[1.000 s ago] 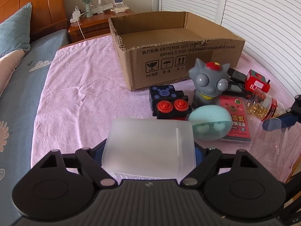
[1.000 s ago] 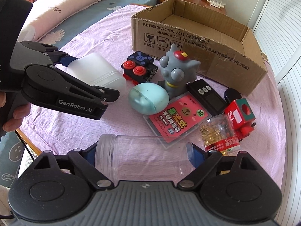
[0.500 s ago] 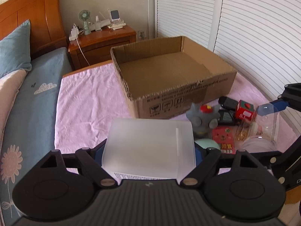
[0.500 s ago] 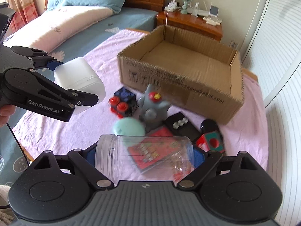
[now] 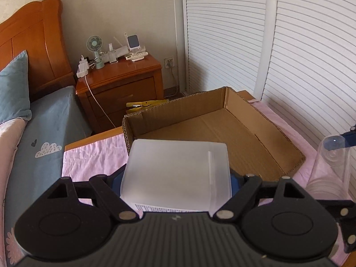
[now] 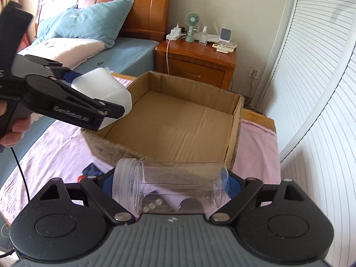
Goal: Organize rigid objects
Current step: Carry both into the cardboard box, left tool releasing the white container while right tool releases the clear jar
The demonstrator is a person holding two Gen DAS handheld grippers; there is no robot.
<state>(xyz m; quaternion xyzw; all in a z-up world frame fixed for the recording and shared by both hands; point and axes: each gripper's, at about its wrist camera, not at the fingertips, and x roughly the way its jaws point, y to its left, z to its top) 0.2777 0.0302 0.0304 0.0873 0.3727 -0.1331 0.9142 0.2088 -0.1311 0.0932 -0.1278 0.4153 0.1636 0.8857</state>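
My left gripper (image 5: 175, 178) is shut on a frosted white plastic box (image 5: 178, 173), held in the air over the near left wall of the open cardboard box (image 5: 222, 129). In the right wrist view the same white plastic box (image 6: 104, 89) and the left gripper (image 6: 98, 99) hang at the carton's left corner. My right gripper (image 6: 170, 182) is shut on a clear empty jar (image 6: 173, 187) lying crosswise between the pads, just above the cardboard box's (image 6: 178, 120) near wall. The jar (image 5: 331, 162) also shows at the left view's right edge.
The carton sits on a pink cloth (image 6: 55, 146) over a bed. A wooden nightstand (image 5: 120, 84) with a small fan and chargers stands behind it. White louvred doors (image 5: 300, 55) run along the right. A blue toy block (image 6: 91, 170) peeks out below the jar.
Both grippers have risen and moved forward toward the carton, each still holding its object. The toys on the cloth have dropped out of view beneath them.
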